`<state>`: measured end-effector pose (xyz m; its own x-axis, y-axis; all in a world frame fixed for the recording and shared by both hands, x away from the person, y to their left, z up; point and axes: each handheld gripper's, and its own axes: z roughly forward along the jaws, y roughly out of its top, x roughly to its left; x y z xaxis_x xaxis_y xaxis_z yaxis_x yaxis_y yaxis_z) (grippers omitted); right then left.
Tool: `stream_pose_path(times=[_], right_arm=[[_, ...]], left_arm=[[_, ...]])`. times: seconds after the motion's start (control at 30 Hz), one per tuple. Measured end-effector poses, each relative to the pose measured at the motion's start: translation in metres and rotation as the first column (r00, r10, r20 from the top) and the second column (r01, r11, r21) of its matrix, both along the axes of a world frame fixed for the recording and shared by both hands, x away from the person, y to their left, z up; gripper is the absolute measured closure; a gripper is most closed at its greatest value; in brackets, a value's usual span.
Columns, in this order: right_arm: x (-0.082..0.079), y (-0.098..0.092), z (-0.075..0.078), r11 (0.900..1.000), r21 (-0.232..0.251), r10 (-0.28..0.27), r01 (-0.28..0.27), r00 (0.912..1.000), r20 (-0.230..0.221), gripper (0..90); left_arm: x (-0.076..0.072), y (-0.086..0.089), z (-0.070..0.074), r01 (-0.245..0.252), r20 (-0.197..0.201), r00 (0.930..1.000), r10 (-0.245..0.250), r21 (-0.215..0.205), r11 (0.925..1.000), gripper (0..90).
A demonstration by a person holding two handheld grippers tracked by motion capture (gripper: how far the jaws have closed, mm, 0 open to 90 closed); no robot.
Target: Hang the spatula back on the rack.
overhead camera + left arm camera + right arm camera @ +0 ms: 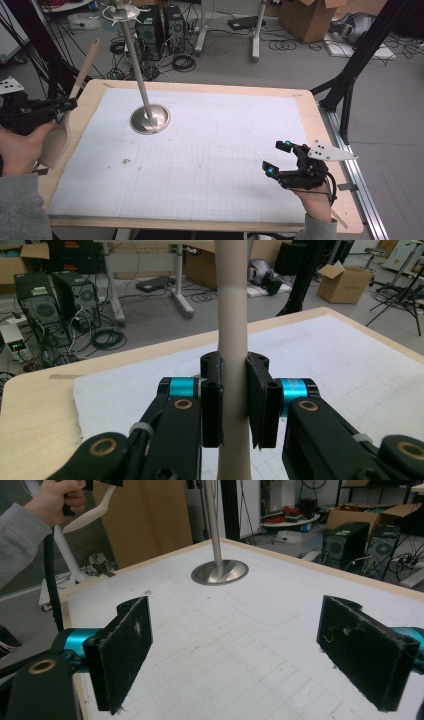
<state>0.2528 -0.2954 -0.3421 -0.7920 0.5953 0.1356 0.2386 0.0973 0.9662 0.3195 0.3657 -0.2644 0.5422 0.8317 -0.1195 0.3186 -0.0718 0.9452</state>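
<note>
**Wooden spatula held at the table's left edge**

Jaws of the left gripper (pixel 64 105) were pinched on the neck of a pale wooden spatula (pixel 62 131), just above its broad blade. In the left gripper view the handle (pixel 233 340) ran straight up between the two black pads (pixel 212 400), which pressed on it from both sides. The tool hung over the left edge of the wooden table (pixel 90 95), blade low beside the hand, handle tip slanting up and away.

It looked light, stiff and smooth, so it could twist or slide in a narrow pinch; a grip near the blade, as shown, seemed sound, since most of the weight sits there.

The right gripper (pixel 278 158) rested near the white gridded mat's (pixel 210 165) right side, jaws spread wide and empty. A steel stand (pixel 150 119) with a round base and tall pole stood on the mat, well apart from both grippers.
</note>
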Motion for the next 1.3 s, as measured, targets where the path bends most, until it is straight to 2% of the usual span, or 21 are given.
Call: stream_pose_path(times=[0.43,0.73,0.97,1.3], right_arm=[[0.001,-0.001,-0.001,1.0,0.002,-0.003,0.003,1.0,-0.007,13.8],[0.002,-0.001,-0.002,1.0,0.001,-0.001,0.001,1.0,-0.007,13.8],[0.001,-0.001,-0.002,1.0,-0.003,-0.001,0.001,0.9999,-0.01,13.8],[0.002,0.001,-0.003,1.0,-0.007,0.003,-0.003,0.9999,-0.015,13.8]], left_arm=[[0.004,0.003,0.004,-0.011,0.006,0.9999,0.011,-0.008,0.9999,78.0],[0.004,0.006,0.013,-0.011,0.017,0.9998,0.011,-0.015,0.9998,78.0],[0.003,0.008,0.02,0.0,0.033,0.9995,0.001,-0.042,0.9991,78.0],[0.003,0.005,0.032,-0.001,0.05,0.9988,0.004,-0.049,0.9988,78.0]])
